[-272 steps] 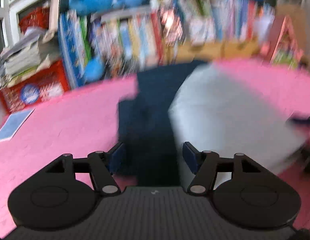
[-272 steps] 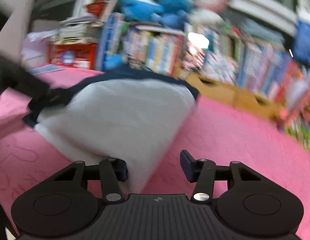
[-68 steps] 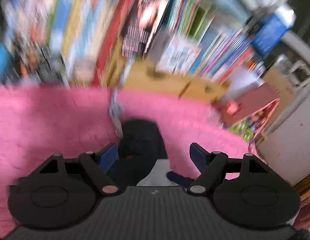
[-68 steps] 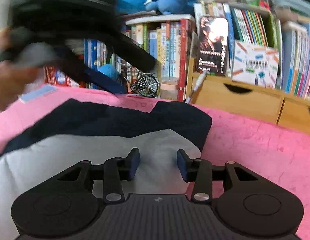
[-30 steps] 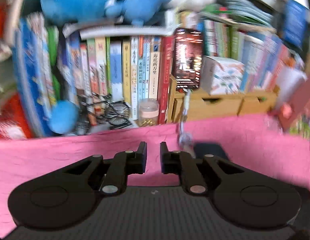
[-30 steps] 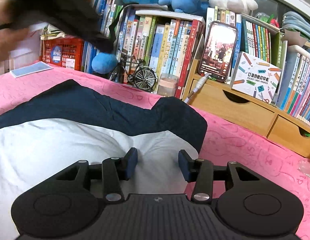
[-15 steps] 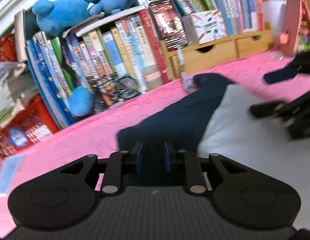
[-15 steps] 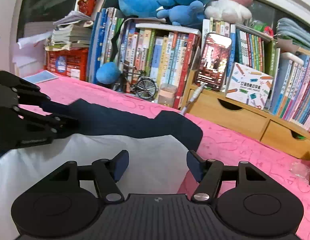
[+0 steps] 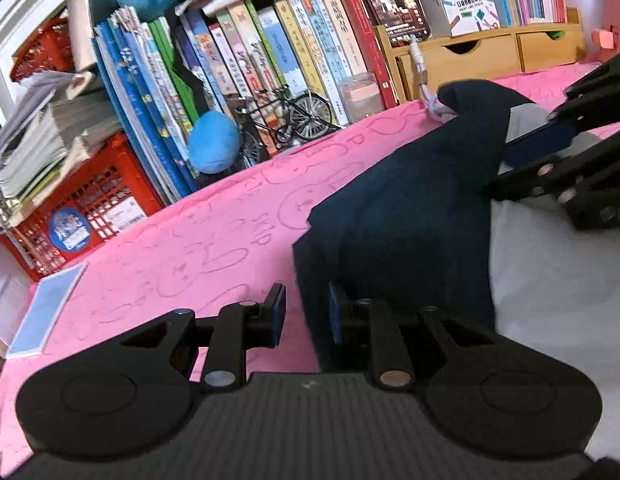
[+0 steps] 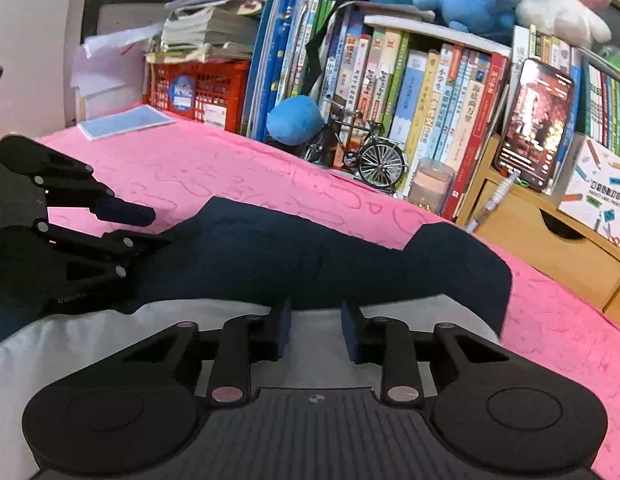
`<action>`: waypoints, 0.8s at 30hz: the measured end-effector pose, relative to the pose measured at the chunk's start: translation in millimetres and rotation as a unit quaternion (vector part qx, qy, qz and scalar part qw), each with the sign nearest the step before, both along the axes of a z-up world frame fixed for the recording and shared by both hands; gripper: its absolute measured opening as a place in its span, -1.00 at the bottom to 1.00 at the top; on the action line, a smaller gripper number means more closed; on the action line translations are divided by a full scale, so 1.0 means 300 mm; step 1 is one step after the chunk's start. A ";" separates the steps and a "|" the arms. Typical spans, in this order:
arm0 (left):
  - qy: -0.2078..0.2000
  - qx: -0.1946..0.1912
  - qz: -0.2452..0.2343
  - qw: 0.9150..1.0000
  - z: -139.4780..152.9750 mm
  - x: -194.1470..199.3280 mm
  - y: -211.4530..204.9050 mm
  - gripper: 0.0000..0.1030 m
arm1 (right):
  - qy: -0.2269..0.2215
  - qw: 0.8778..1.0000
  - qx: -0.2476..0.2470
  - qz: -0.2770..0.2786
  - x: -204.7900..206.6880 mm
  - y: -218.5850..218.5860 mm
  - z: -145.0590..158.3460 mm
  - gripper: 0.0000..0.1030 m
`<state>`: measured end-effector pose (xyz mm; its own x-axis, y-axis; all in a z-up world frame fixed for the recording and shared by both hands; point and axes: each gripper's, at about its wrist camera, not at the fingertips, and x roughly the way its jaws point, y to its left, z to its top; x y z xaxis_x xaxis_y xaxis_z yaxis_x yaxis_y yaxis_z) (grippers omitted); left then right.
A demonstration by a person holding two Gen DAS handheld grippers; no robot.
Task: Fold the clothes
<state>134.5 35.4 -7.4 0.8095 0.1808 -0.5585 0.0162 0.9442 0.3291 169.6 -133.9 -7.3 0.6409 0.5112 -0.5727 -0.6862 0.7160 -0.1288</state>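
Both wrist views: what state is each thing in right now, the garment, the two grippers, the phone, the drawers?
Garment: lying flat on the pink cover, partly folded.
Left gripper: jaws slightly apart at the garment's dark edge, not clamped.
Right gripper: jaws closing over the grey part.
Phone: upright, screen lit.
Drawers: shut.

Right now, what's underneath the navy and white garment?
The garment lies on a pink bedspread embossed with bunny outlines, which shows all around its edges. Whatever is beneath the cloth itself is covered, so it cannot be seen.
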 end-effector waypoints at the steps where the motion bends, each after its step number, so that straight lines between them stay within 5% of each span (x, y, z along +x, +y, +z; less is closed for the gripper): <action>1: -0.004 -0.012 -0.005 1.000 0.014 -0.032 0.010 -0.51 | 0.011 1.000 0.015 -0.004 -0.016 -0.034 0.020 -0.05; 2: -0.008 -0.027 -0.011 1.000 0.028 -0.068 0.021 -0.48 | 0.018 0.999 0.036 -0.006 -0.043 -0.077 0.039 0.29; 4: -0.024 -0.027 -0.025 0.999 0.050 -0.164 0.023 -0.43 | 0.012 0.998 0.070 -0.004 -0.147 -0.167 0.066 0.37; 9: -0.076 0.004 -0.075 0.994 0.082 -0.375 -0.060 -0.16 | -0.070 0.997 0.031 -0.008 -0.472 -0.310 0.055 0.71; 16: -0.098 0.002 -0.152 0.983 0.093 -0.455 -0.239 0.16 | -0.091 0.996 -0.018 -0.015 -0.740 -0.324 -0.058 0.75; 24: -0.033 0.058 -0.107 0.992 -0.051 -0.413 -0.262 0.17 | -0.100 0.987 -0.022 -0.125 -0.696 -0.316 -0.111 0.78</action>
